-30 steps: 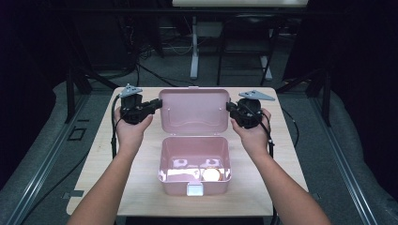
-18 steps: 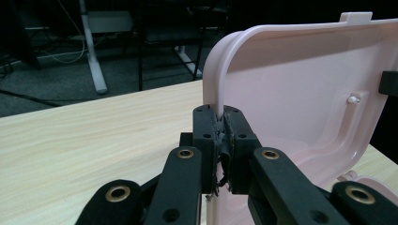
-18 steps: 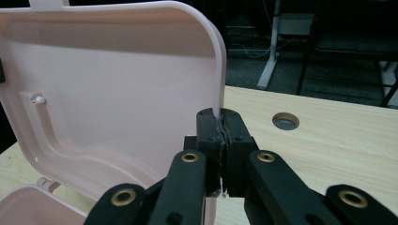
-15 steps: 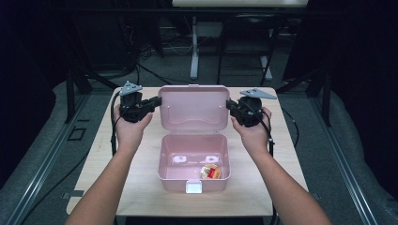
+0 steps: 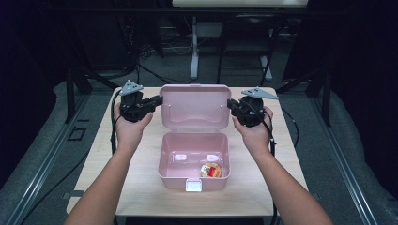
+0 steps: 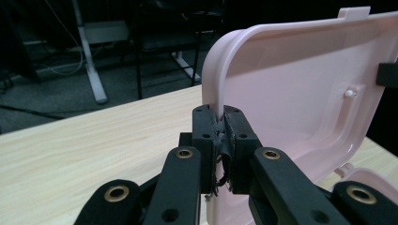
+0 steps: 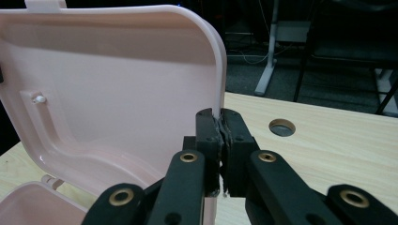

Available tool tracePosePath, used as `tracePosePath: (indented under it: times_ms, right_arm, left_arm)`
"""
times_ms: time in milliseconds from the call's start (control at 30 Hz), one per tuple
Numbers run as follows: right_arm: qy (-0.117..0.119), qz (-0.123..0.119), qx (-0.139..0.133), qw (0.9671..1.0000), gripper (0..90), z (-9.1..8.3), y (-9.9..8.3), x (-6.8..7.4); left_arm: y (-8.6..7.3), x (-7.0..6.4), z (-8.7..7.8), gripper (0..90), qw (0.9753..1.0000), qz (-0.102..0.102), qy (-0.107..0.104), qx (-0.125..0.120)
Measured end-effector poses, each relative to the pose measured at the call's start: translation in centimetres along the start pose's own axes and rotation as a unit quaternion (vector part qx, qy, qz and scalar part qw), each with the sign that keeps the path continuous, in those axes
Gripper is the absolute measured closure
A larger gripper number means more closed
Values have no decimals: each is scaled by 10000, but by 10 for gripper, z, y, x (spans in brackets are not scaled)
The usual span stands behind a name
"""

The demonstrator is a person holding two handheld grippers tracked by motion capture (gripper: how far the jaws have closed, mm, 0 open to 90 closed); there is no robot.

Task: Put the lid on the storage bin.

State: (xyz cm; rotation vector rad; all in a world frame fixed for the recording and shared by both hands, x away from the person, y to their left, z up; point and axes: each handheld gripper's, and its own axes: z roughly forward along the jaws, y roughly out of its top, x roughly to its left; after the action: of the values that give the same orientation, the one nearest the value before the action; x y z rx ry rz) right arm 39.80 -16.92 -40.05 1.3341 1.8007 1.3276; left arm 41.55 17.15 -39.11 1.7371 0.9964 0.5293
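High view: pink box (image 5: 194, 161) open, lid (image 5: 195, 107) upright; left gripper (image 5: 158, 100) and right gripper (image 5: 230, 104) each pinch its side edges.

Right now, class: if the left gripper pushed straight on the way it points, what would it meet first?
The left gripper is already shut on the left edge of the pink lid, so it would press on that rim at once. Beyond it lies the lid's inner face.

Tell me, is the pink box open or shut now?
Open. The lid stands raised behind the pink box, its side edges clamped by the left gripper and the right gripper.
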Motion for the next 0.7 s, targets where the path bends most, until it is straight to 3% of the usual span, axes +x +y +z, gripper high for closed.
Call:
tracePosePath:
  times_ms: [700]
  right_arm:
    - [102, -153, -32, 9998, 849, -15, -2, 6]
  left_arm:
    - [-5, -2, -13, 834, 9997, -113, -220, -89]
